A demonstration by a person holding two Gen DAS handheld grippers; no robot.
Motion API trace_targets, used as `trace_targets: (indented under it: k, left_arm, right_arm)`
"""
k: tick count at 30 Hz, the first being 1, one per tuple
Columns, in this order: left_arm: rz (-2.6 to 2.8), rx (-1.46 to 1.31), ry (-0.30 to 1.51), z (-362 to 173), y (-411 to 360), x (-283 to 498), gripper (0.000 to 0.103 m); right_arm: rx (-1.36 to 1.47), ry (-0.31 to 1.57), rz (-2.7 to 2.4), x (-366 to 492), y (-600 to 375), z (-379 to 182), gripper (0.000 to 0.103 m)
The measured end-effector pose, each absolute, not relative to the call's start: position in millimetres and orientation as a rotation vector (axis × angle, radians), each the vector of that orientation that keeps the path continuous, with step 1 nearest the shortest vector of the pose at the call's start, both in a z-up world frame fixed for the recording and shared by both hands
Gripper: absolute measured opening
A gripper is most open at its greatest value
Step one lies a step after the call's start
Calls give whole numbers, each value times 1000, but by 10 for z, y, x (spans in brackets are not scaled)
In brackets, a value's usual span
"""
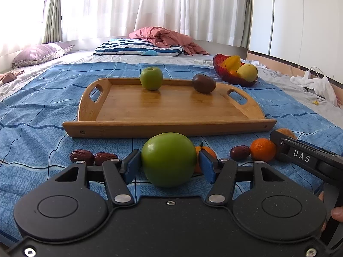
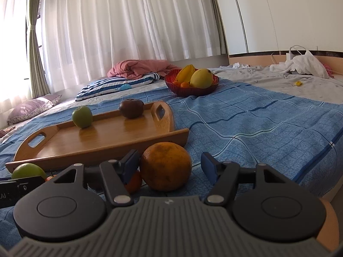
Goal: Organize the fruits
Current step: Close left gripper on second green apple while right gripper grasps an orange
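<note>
Green glossy apple (image 1: 169,159) pinched in left claw (image 1: 169,167); unblemished

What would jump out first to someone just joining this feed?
The big green apple sits squarely between the left gripper's blue fingers, in front of the wooden tray. The right gripper straddles a large orange, one finger clear of it. On the tray stand a smaller green apple and a dark fruit.
</note>
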State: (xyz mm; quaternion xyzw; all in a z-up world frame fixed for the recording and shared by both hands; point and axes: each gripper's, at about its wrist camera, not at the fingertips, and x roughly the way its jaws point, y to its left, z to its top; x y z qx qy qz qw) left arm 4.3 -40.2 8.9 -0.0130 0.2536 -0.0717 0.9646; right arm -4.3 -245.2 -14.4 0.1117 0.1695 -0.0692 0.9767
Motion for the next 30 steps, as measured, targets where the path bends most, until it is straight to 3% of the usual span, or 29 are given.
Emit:
trace_targets:
  k: [11, 30]
  left_arm:
    - [-143, -18, 510, 88, -407, 48, 55]
    - [-121, 36, 447, 296, -461, 88, 54]
  right_arm:
    - [224, 370, -104, 35, -2458, -123, 57]
    - [190, 317, -32, 70, -2455, 85, 56]
